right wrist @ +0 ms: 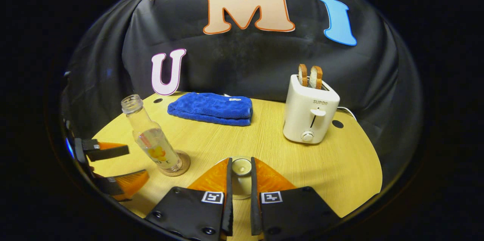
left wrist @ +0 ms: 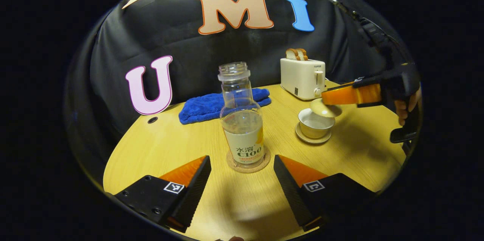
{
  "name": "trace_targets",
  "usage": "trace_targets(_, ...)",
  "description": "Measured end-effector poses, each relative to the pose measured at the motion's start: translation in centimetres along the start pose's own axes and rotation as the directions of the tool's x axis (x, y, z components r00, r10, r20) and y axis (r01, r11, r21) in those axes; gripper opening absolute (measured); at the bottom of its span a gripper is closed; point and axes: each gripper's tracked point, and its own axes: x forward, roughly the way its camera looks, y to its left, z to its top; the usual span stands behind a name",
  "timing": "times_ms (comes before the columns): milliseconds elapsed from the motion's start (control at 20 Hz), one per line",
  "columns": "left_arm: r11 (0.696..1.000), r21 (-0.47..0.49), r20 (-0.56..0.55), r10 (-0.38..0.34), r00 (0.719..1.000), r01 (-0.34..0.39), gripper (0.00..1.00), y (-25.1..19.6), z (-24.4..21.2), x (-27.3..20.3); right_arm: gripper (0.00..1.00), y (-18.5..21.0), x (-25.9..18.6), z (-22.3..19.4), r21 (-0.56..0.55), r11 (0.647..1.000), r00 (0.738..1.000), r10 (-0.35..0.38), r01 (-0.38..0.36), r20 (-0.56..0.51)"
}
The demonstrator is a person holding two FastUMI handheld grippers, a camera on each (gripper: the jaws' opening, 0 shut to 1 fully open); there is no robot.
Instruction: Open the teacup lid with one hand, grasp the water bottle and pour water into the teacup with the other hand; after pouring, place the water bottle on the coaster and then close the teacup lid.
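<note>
A clear, uncapped water bottle [left wrist: 242, 120] with some water in it stands upright on a round cork coaster [left wrist: 248, 164]. My left gripper [left wrist: 242, 160] is open just short of it, a finger on either side and neither touching. To the right, a pale teacup [left wrist: 315, 123] sits on its saucer [left wrist: 313, 139]. Its lid [left wrist: 325, 108] hangs tilted just above the rim, held by my right gripper [left wrist: 328, 97]. In the right gripper view, my right gripper [right wrist: 240, 162] is shut on the lid [right wrist: 241, 190] by its knob. The bottle [right wrist: 151, 139] and my left gripper [right wrist: 113, 165] show at the left.
A cream toaster [left wrist: 302, 78] with two bread slices stands at the back right, behind the cup. A folded blue towel [left wrist: 223, 104] lies at the back behind the bottle. The round wooden table [left wrist: 181, 142] ends close behind my grippers. A hand [left wrist: 406, 106] holds the right gripper.
</note>
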Motion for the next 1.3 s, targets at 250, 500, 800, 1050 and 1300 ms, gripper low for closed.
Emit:
trace_targets(250, 0.998, -0.014, 0.018, 0.058, 0.998, -0.058, 0.98, 1.5, 1.2, -2.8, 0.22, 0.8, 1.8, -0.7, 0.01, 1.0, 1.0, 0.019, -0.019, -0.012)
trace_targets(500, 0.996, -0.016, 0.032, 0.09, 0.995, -0.09, 0.97, 2.5, 2.1, -4.3, 0.21, 0.5, 2.3, -2.0, 0.002, 1.0, 0.999, 0.021, -0.021, -0.032)
trace_targets(800, 0.994, -0.028, 0.037, 0.102, 0.994, -0.101, 0.97, 2.8, 3.3, -4.8, 0.27, 0.4, 2.4, -2.1, -0.018, 0.999, 0.999, 0.029, -0.029, -0.014)
trace_targets(1050, 0.994, -0.036, 0.073, 0.103, 0.992, -0.1, 0.97, 3.0, 5.4, -4.9, 0.64, 0.4, 1.3, -0.7, 0.03, 0.999, 0.999, 0.045, -0.045, 0.026)
trace_targets(1300, 0.994, -0.066, 0.157, 0.098, 0.983, -0.088, 0.97, 2.9, 9.3, -5.0, 1.0, 0.8, -2.8, 3.5, 0.05, 0.998, 0.988, 0.037, -0.045, 0.151)
